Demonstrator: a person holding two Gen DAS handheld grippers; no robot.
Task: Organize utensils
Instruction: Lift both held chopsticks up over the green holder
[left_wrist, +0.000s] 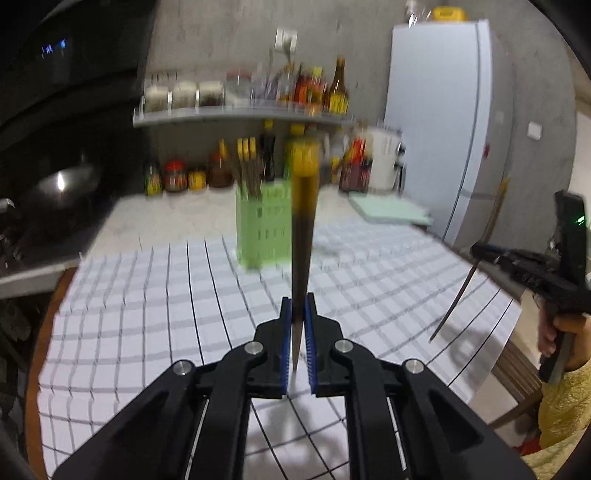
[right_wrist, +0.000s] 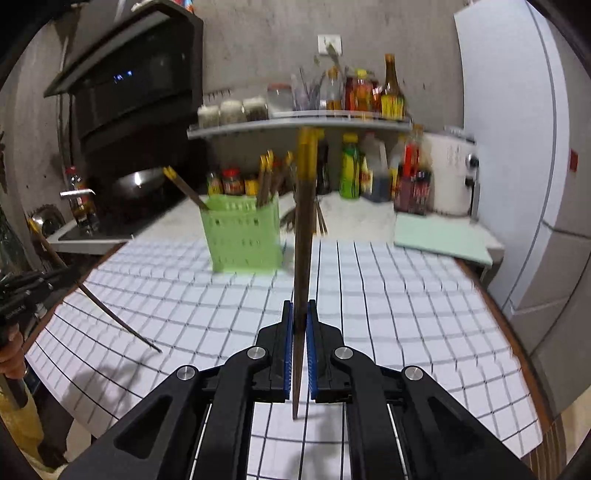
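Note:
My left gripper (left_wrist: 297, 310) is shut on a dark brown chopstick (left_wrist: 303, 221) with a yellow top, held upright above the checked cloth (left_wrist: 147, 314). My right gripper (right_wrist: 300, 317) is shut on a like chopstick (right_wrist: 305, 229), also upright. A green slotted holder (left_wrist: 258, 225) stands ahead on the cloth with several chopsticks in it; it also shows in the right wrist view (right_wrist: 243, 236), left of my chopstick. The right gripper with its chopstick shows at the far right of the left wrist view (left_wrist: 480, 254). The left one shows at the left edge of the right wrist view (right_wrist: 66, 280).
A few loose chopsticks (right_wrist: 320, 218) lie behind the holder. A pale green board (right_wrist: 443, 236) lies at the back right. Jars and bottles (right_wrist: 351, 173) line the wall under a shelf (right_wrist: 295, 127). A wok (right_wrist: 136, 181) sits on the stove at left, a fridge (right_wrist: 517, 147) at right.

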